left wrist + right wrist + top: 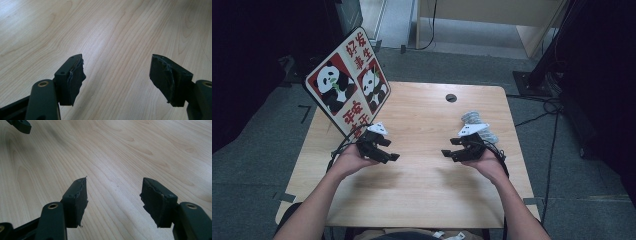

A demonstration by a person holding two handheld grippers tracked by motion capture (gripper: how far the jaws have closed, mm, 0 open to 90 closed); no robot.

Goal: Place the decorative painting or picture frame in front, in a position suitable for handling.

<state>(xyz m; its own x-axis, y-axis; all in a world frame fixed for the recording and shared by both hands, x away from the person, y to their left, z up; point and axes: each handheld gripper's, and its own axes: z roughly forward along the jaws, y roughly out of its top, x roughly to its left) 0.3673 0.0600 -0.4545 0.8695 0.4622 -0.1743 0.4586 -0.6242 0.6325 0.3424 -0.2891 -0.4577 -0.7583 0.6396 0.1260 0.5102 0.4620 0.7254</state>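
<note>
My left gripper hovers over the left middle of the wooden table, held in a hand, its jaws pointing right. In the left gripper view it stands open, with bare wood between the torn black pads. My right gripper faces it from the right, pointing left. It is open too, with nothing between its pads. A jaw tip of the left gripper shows at the top left of the right gripper view.
A panda sign board with red characters leans at the table's back left, close behind the left gripper. A striped grey-white bundle lies just behind the right gripper. A round cable hole sits near the far edge.
</note>
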